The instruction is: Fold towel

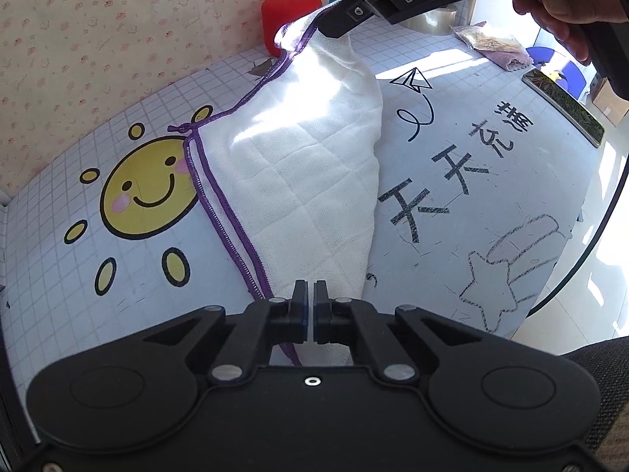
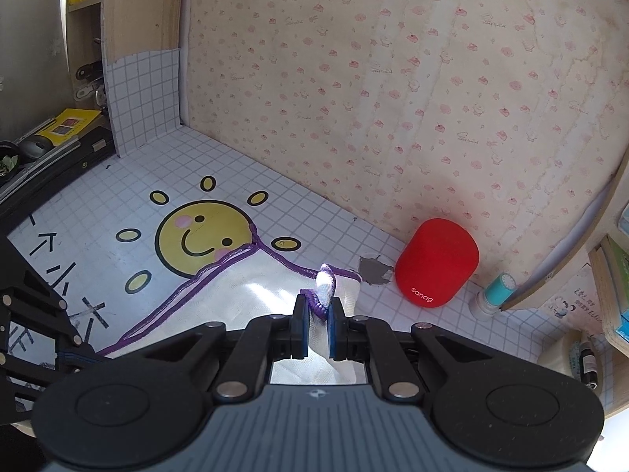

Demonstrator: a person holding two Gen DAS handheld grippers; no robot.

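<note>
On the gridded tabletop (image 1: 59, 275), printed with a smiling sun (image 1: 147, 192) and black characters, we see the white towel (image 1: 310, 181) with its purple stitched edge. It is drawn into a long band whose axis runs from our left gripper (image 1: 310, 295), at the near end, up and away to our right gripper (image 2: 317, 306), at the far end near the wall. That far end is lifted off the table; the middle of the cloth sags onto the surface just beside the sun, with the purple edge on the sun's side.

From the right wrist view, our right gripper's jaws pinch a bunched corner of the towel, purple hem and white cloth standing up between the blue pads. From the left wrist view, our left gripper's jaws are pressed nearly together over the towel's near end, which passes beneath them; we cannot tell whether cloth is caught between the pads. A hand (image 1: 566, 4) holds the right gripper at the top of that view.

A red speaker (image 2: 436, 263) stands against the patterned wall, near the lifted corner but apart from it.
</note>
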